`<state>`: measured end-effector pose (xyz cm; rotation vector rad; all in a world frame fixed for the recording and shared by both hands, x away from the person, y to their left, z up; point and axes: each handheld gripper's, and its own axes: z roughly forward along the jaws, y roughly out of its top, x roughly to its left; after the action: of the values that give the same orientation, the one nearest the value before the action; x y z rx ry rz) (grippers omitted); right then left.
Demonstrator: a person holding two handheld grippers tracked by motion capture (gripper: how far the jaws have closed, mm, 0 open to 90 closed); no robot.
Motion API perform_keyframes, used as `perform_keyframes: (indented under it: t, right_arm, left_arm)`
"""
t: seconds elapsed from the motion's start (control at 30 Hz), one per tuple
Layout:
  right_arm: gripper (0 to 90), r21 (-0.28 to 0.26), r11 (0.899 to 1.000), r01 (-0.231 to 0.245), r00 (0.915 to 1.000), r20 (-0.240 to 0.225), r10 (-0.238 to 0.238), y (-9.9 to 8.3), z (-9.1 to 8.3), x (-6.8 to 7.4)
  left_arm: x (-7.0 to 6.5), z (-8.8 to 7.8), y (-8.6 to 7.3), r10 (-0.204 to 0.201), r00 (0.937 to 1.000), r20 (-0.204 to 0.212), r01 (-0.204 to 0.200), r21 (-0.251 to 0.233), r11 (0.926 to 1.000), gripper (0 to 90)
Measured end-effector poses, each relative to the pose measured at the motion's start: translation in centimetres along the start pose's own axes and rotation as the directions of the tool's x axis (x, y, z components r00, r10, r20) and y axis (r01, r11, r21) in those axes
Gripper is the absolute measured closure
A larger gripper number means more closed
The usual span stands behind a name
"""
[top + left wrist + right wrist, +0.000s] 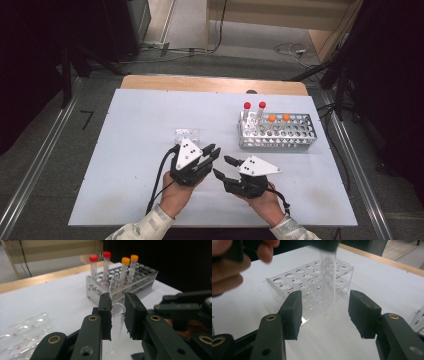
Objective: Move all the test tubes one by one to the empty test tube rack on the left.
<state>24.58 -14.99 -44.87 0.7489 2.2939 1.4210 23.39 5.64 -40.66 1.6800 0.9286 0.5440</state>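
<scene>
Step in hand: handover of a clear plastic tube, uncapped. Left gripper jaws clamped on it near the rim; right gripper jaws apart, tube hanging between them, pads not touching. Next, prob.: carry tube to the metal rack, w/ two red and two orange caps, and lower it upright into a free hole. Bag of spares lies on the white table.
</scene>
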Motion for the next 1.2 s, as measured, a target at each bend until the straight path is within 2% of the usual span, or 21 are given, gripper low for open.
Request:
perform_keyframes:
  t: [0.13,0.37,0.47,0.67,1.2]
  right_arm:
    - [41.8,-0.001,1.0,0.007,1.0,-0.005,-0.007,0.0,-0.5,0.0]
    - [39.4,0.001,1.0,-0.008,1.0,0.002,0.008,-0.1,-0.8,-0.5]
    - [38.1,0.001,1.0,-0.011,0.9999,0.009,0.011,-0.1,-1.0,-0.8]
    - [35.1,0.003,1.0,-0.029,0.9994,0.02,0.029,-0.2,-1.2,-1.2]
    - [34.4,0.007,0.999,-0.041,0.9986,0.033,0.04,-0.3,-1.2,-1.6]
  left_arm:
    - [0.8,-0.9,0.5,-0.013,0.9997,-0.018,0.013,-0.015,0.9998,76.4]
    - [1.8,-2.5,1.0,-0.008,0.998,-0.062,0.007,-0.024,0.9997,76.4]
    - [2.1,-2.9,1.0,0.0,0.9972,-0.075,0.0,-0.01,0.9999,76.4]
    - [2.5,-3.6,0.9,0.016,0.9938,-0.11,-0.018,-0.012,0.9998,76.3]
    - [2.9,-2.9,-0.4,0.022,0.9903,-0.137,-0.017,0.038,0.9991,76.1]
